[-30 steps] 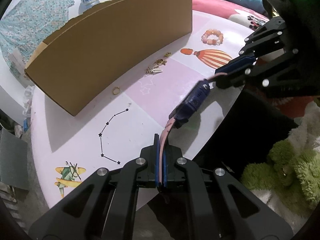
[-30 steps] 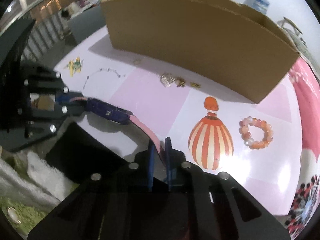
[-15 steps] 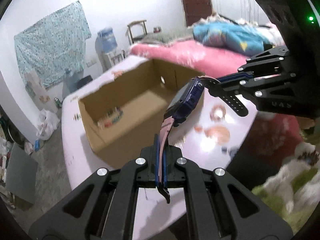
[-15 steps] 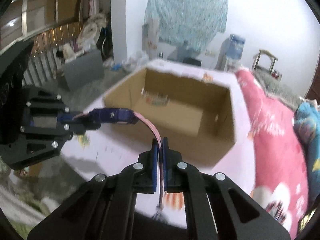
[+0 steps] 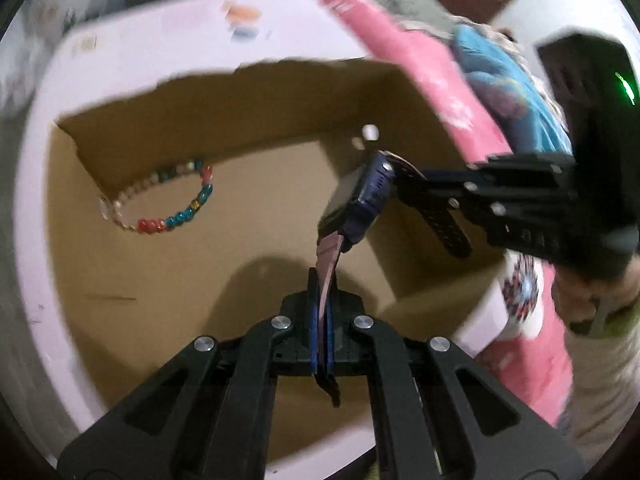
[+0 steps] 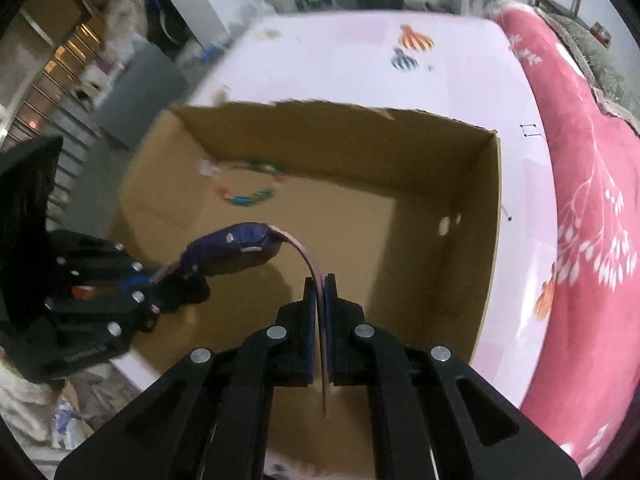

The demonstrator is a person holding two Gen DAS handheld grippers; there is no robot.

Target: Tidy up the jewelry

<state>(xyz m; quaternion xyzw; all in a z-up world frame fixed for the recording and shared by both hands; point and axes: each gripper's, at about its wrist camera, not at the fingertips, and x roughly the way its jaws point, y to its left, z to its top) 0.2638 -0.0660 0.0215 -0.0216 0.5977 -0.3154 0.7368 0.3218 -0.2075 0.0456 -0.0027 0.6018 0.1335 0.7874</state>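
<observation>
Left wrist view: watch (image 5: 356,204) hangs over the open cardboard box (image 5: 240,92) on the table (image 5: 168,20), left tongs (image 5: 322,336) clenched on one strap end, right tongs (image 6: 320,336) clenched on the other; long axis spans tong to tong, face tilted sideways; uneven release risks it swinging onto the beaded bracelet (image 5: 160,200) near the box's far wall, or the strap snagging.

One watch (image 5: 356,204) hangs mid-frame, one beaded bracelet (image 5: 168,200) lies left of centre inside one cardboard box (image 5: 240,128), two tools, left tool (image 5: 322,320) and right tool (image 6: 320,320), appear, and one bench (image 6: 340,52) carries the box.
</observation>
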